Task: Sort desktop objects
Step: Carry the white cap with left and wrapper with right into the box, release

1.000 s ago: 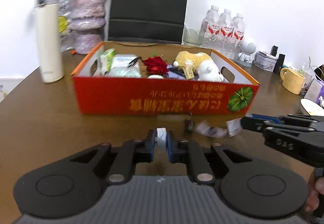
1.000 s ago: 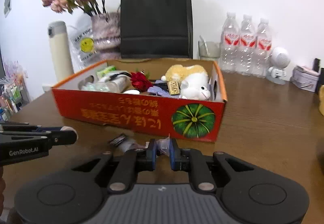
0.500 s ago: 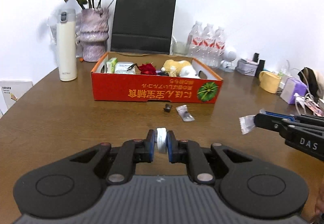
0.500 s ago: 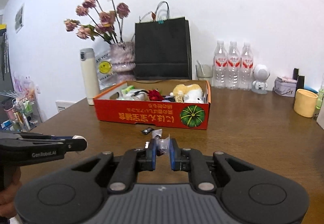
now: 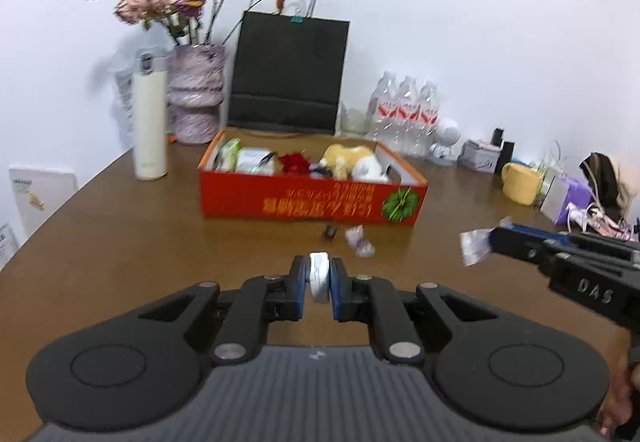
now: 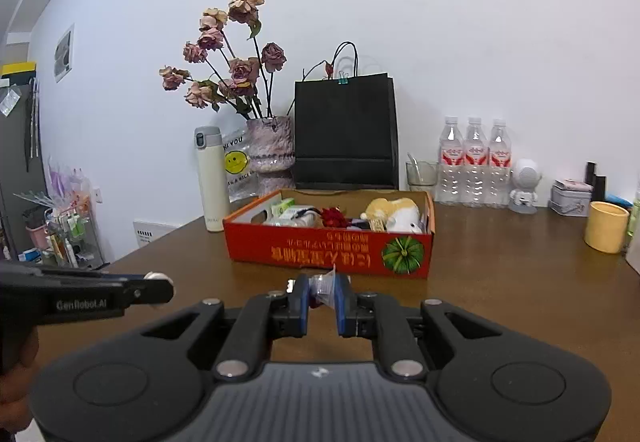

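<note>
Both claws pulled back; brown table [image 6: 500,282], white wall [image 6: 440,22] wider.

Two wrist fisheyes, side by side above the table [image 5: 120,234], both facing the orange box [image 6: 328,248]

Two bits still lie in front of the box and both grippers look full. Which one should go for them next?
Neither yet, but probably the left hand-held gripper: its view shows the small black piece and wrapper just ahead. It first must drop its white disc into the orange box.
</note>
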